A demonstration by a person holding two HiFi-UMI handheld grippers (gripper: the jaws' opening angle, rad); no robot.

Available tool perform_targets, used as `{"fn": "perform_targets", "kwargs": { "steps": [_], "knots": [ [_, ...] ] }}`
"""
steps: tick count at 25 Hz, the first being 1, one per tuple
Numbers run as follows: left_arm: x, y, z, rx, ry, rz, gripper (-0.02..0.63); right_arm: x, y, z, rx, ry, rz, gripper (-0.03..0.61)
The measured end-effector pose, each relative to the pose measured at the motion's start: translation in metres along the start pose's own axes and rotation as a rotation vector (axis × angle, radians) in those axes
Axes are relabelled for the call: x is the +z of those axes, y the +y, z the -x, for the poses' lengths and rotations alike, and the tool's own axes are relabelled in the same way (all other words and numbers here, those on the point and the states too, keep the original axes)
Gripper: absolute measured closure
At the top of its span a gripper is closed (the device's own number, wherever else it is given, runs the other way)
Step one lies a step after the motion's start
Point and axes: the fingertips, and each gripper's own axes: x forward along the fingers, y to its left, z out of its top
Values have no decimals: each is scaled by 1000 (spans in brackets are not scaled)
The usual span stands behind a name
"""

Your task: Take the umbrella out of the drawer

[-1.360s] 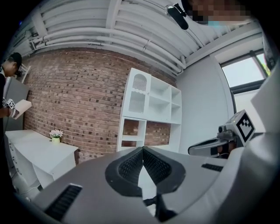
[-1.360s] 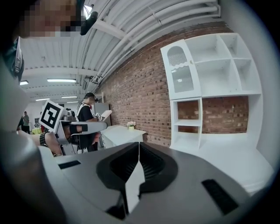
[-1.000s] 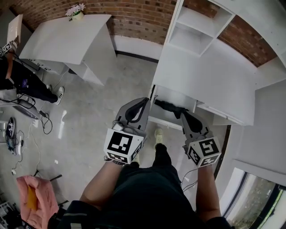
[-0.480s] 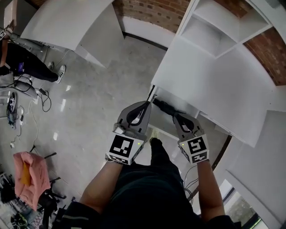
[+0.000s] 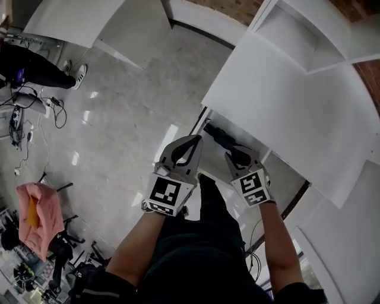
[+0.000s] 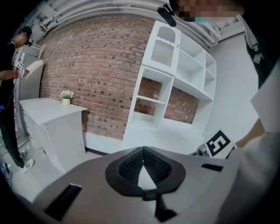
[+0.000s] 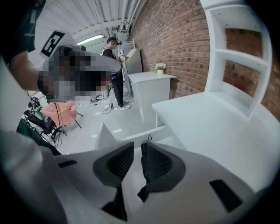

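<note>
A black folded umbrella [image 5: 217, 134] lies in the open white drawer [image 5: 202, 126] under the desk's front edge. My right gripper [image 5: 231, 154] hangs over the umbrella's near end, pointing down at it. In the right gripper view its jaws [image 7: 138, 147] are opening, and the umbrella [image 7: 145, 162] shows in the gap. It sits close to the right-hand pad and clear of the left one. My left gripper [image 5: 198, 139] is beside the drawer's left edge. Its fingertips [image 6: 143, 149] meet with nothing between them.
The white desk [image 5: 285, 101] with a shelf unit [image 5: 297, 35] fills the right side. A second white table [image 5: 89, 18] stands far left. A person [image 5: 35, 68] and floor cables [image 5: 24, 127] are at the left, and a pink cloth [image 5: 38, 211] lies lower left.
Both grippers have sunk toward the drawer. The right one has tipped downward over the umbrella's near end. The left stays shut beside it.
</note>
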Motion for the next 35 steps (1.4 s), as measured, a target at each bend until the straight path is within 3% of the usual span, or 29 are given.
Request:
{"fn": "perform_targets", "kwargs": {
  "steps": [11,20,35],
  "knots": [
    [-46,1,-29,9,68,42,607,-79,-9,-70,54,231,137,406],
    [-61,8,-32,14,88,75,607,-135,-20,-119,57,397,209,318],
    [-69,18,-23,35,83,109,607,-175,-29,-151,47,603,285,311]
  ]
}}
